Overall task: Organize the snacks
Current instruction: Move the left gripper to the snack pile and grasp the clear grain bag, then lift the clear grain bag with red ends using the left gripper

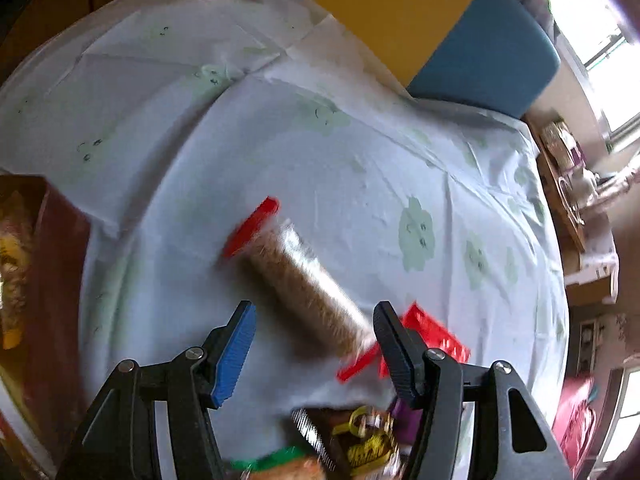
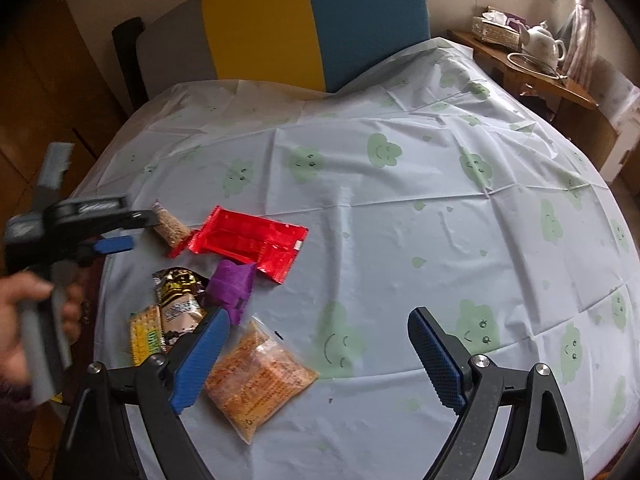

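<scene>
Covering the table is a pale tablecloth (image 2: 400, 240) w/ green cloud faces; a yellow-and-blue chair back (image 2: 316, 20) is standing at top centre of the right wrist view, and a side shelf w/ a white teapot (image 2: 546, 42) is sitting at upper right.

Snacks are lying grouped at left of the right wrist view:
- red wrapper pack (image 2: 248, 240), flat, left of centre.
- clear tube of brown crumbs w/ red ends (image 1: 304, 280), lying diagonally at centre of the left wrist view; motion blur is softening its detail.
- purple packet (image 2: 234, 284), just below the red pack, touching it.
- gold-and-brown bar (image 2: 178, 300) and yellow cracker pack (image 2: 146, 336), lower left, side by side.
- orange cracker bag (image 2: 256, 380), lower centre-left, just beside the right gripper's left finger.

Left gripper (image 1: 316, 354) is hovering over the tube's near end, jaws spread, nothing pinched. A hand (image 2: 24, 320) is gripping its handle at the left edge.

Right gripper (image 2: 320, 364) is hanging over bare cloth at bottom centre, jaws spread wide, nothing between them.

A brown box (image 1: 48, 280) is showing at the left edge of the left wrist view; contents blurred.
</scene>
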